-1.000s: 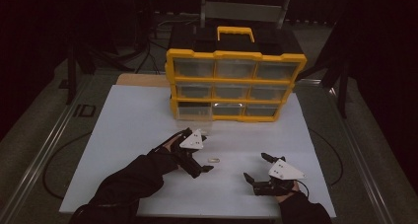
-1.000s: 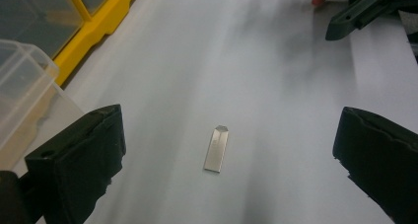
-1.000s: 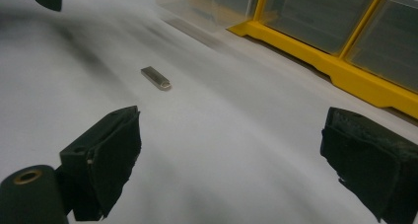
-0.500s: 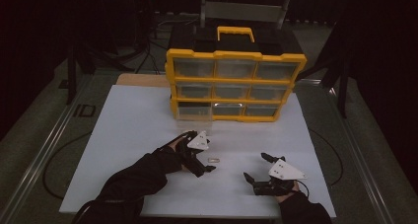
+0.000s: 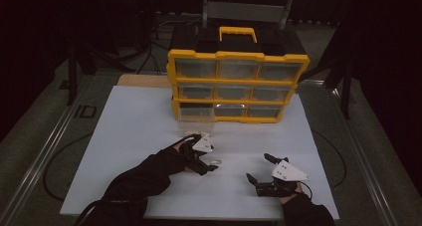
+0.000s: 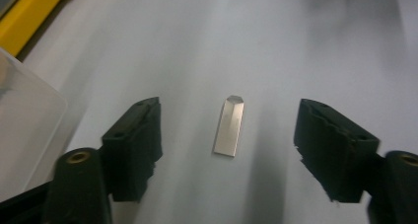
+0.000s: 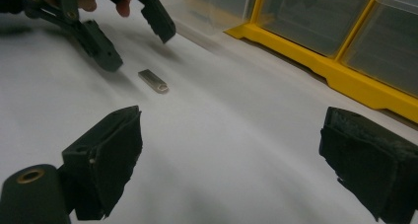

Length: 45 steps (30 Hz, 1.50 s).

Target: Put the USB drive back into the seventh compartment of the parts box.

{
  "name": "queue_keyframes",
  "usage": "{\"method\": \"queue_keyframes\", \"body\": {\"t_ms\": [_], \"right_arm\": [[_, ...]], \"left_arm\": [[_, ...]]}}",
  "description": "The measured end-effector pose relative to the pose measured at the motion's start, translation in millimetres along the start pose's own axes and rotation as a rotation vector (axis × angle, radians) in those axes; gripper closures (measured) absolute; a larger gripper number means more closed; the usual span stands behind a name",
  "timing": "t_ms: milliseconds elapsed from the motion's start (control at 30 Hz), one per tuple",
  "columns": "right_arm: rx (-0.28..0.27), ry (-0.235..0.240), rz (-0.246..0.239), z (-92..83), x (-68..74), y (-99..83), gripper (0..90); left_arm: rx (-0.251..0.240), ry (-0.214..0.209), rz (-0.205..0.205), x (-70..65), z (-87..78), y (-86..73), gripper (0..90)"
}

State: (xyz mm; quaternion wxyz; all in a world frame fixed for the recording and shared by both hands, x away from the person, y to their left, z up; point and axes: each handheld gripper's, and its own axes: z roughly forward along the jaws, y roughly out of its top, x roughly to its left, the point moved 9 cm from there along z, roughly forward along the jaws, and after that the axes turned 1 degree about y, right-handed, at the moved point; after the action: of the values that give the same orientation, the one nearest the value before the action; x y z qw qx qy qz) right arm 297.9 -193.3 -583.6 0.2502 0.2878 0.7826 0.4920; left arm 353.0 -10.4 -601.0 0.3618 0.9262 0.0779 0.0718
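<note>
A small flat silver metal piece point(image 6: 229, 126) lies on the white board point(image 5: 134, 136), also seen in the high view point(image 5: 215, 162) and the right gripper view point(image 7: 154, 81). My left gripper point(image 6: 230, 135) straddles it, one jaw on each side, with clear gaps to the pads. Its jaws have just been closing around the piece without touching it. It is held low over the board point(image 5: 210, 164), and its jaws appear in the right gripper view point(image 7: 133, 36). My right gripper point(image 5: 259, 168) rests open on the board to the right, with nothing between its jaws point(image 7: 231, 150).
A yellow drawer organizer point(image 5: 238, 81) with clear drawers stands at the back of the board; its yellow base edge point(image 7: 315, 61) runs close ahead of my right gripper. A clear drawer corner point(image 6: 24, 125) juts out near my left gripper. Dark table rails flank the board.
My left gripper has sunk slightly toward the board and shifted a little right over the metal piece, and its jaws have narrowed. The right gripper has stayed put.
</note>
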Motion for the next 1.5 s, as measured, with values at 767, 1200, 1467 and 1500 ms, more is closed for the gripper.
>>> {"method": "queue_keyframes", "body": {"t_ms": [767,1200,1467,1500], "right_arm": [[0.006,0.001,-0.012,0.8,1.3,-0.1,9.3],[0.014,0.007,-0.021,2.0,2.3,-1.1,9.3],[0.014,0.008,-0.017,2.2,2.4,-0.8,9.3],[0.013,0.006,-0.021,2.0,2.3,-0.9,9.3]], "left_arm": [[0.056,-0.061,-0.006,-1.6,15.7,-4.0,70.4],[0.065,-0.079,-0.048,1.0,18.3,-3.0,79.4],[0.096,-0.061,-0.011,0.6,17.4,-1.5,79.8],[0.099,-0.062,-0.011,0.7,16.6,-1.6,79.9]]}}
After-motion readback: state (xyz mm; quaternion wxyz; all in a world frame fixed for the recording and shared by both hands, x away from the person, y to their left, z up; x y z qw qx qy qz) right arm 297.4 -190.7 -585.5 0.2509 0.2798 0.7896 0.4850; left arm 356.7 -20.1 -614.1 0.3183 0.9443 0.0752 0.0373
